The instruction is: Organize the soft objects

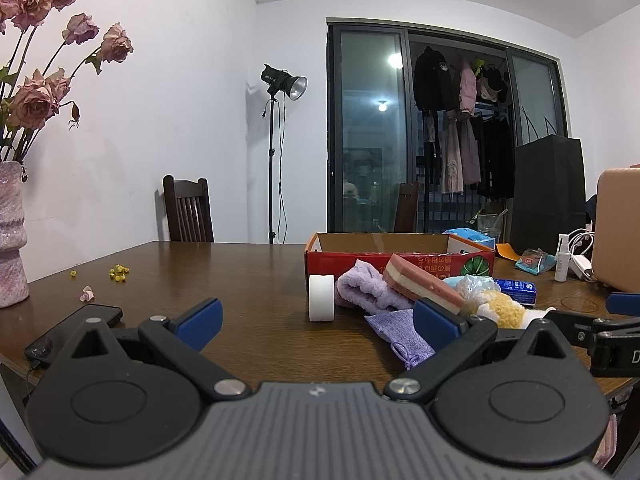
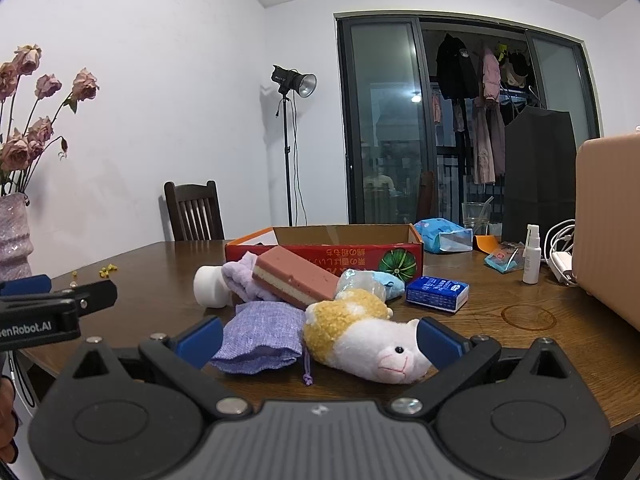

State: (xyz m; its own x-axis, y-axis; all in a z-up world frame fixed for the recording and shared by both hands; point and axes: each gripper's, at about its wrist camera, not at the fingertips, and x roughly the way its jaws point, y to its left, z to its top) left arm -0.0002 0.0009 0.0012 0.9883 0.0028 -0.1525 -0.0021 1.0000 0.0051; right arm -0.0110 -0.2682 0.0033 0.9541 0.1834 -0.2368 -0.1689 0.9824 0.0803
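A pile of soft things lies on the wooden table in front of an open red cardboard box (image 2: 320, 254): a white-and-yellow plush alpaca (image 2: 372, 340), a purple cloth pouch (image 2: 264, 336), a pink-and-white sponge block (image 2: 296, 276), a lilac towel (image 1: 364, 288), a white foam roll (image 1: 321, 298) and a bagged blue item (image 2: 368, 282). My right gripper (image 2: 318, 342) is open, with the pouch and the alpaca between its blue pads. My left gripper (image 1: 316, 320) is open and empty, left of the pile, its right pad beside the pouch (image 1: 394, 330).
A blue tissue pack (image 2: 438, 292), a white spray bottle (image 2: 532, 254), cables and a tan case (image 2: 608, 232) lie at the right. A phone (image 1: 76, 332), a pink vase of dried roses (image 1: 12, 236) and fallen petals sit at the left. A chair (image 2: 196, 210) stands behind the table.
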